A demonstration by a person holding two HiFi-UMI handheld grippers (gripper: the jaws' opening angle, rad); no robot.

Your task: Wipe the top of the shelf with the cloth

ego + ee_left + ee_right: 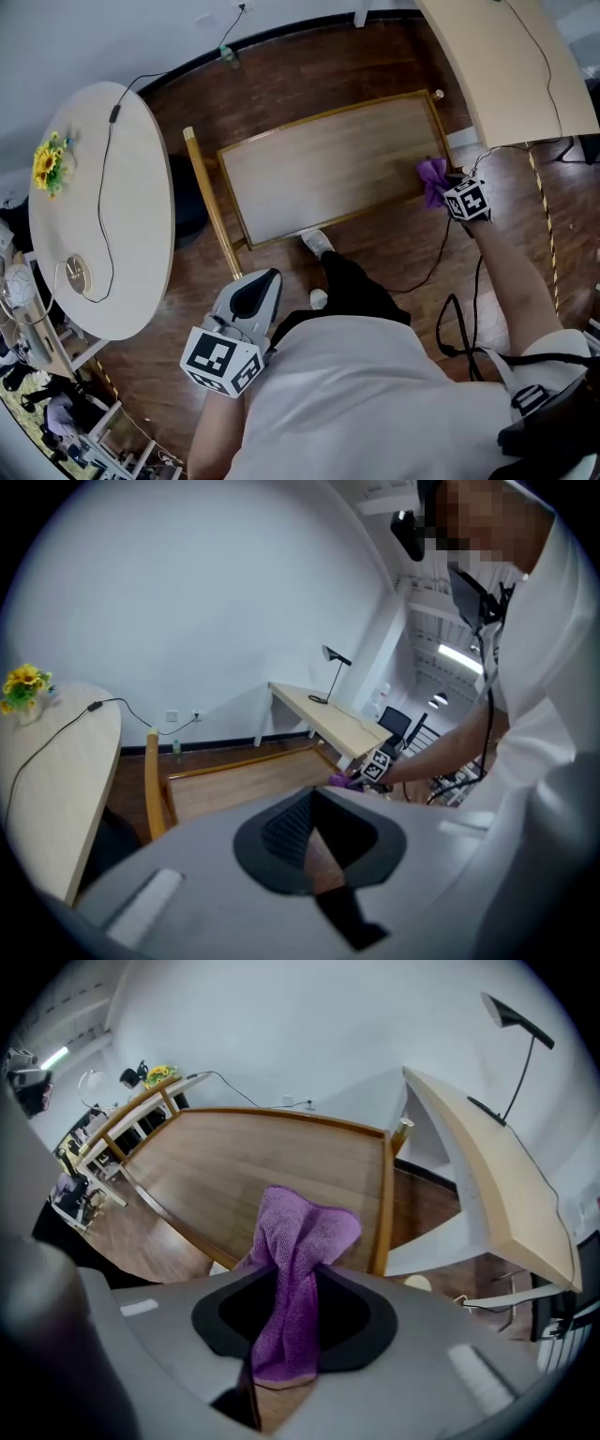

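The shelf top (328,169) is a pale wooden panel with a raised rim, below and in front of me. A purple cloth (431,178) is at its right end, near the front corner. My right gripper (466,200) is shut on it. In the right gripper view the cloth (300,1241) bunches out of the right gripper (295,1279) over the shelf top (244,1166) beside its right rim. My left gripper (246,314) hangs low near my body, off the shelf's front left. In its own view the left gripper (314,808) is shut on nothing.
An oval white table (103,206) with sunflowers (49,164) and a cable stands at the left. A light wooden desk (506,66) is close beyond the shelf's right end. Black cables (450,319) trail on the dark wooden floor. The person's foot (317,244) is at the shelf's front edge.
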